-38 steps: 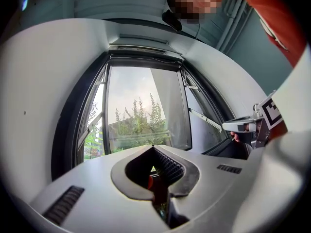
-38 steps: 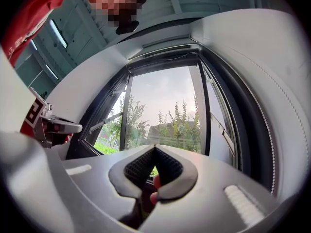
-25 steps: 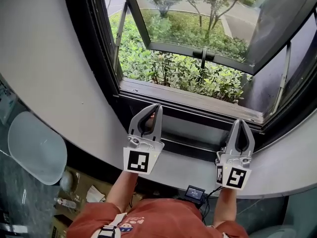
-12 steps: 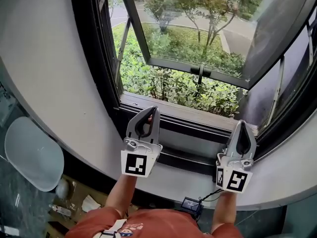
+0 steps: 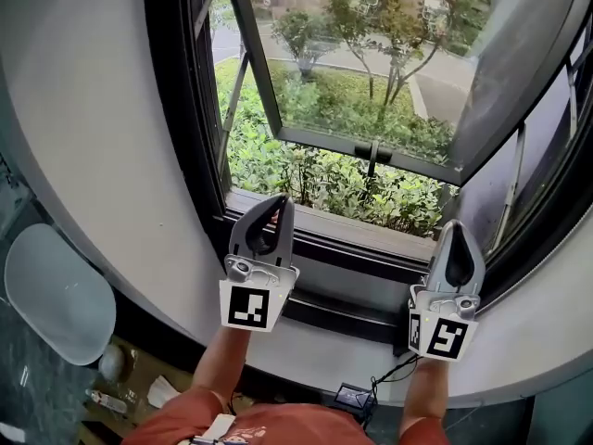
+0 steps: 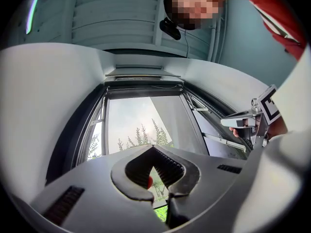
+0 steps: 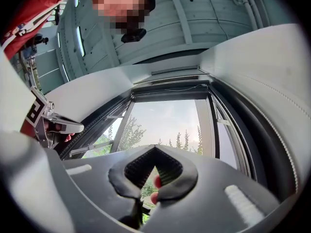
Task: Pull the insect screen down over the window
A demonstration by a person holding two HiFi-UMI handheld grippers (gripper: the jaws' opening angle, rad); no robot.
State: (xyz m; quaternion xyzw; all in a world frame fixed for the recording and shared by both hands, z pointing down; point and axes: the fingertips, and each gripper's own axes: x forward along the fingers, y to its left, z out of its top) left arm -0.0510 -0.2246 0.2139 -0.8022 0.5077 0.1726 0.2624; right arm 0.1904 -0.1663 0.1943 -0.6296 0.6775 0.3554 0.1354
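A: At the window (image 5: 181,100), both grippers up in front of the sill (image 5: 324,222). Which step is this?

B: The reach, I'd say. Nothing's pulled yet. There's no mesh across the opening. The screen's prob. rolled up in the top rail (image 6: 142,74), but I can't see it as such.

A: Fingers?

B: Left gripper (image 5: 280,200): tips together, nothing between them, just the oval gap lower down. Right gripper (image 5: 456,224): same, closed & empty. Both point upward.

A: So what's next?

B: Go up to the rail and find the pull bar or tab. Open the fingers (image 6: 171,168) enough to take it, clamp, then draw straight down to the sill. Keep both sides level, else it may jam in the side tracks, imo.

A: Materials?

B: The frame (image 5: 352,248) looks like dark matte metal in straight sections. The sash (image 5: 371,54) is glass, swung outward on thin stays. The wall (image 5: 74,128) round it is smooth, pale & curved. The fingers are grey plastic shells w/ black ribbed pads, bowed like pincers. Bushes (image 5: 324,170) outside, below.
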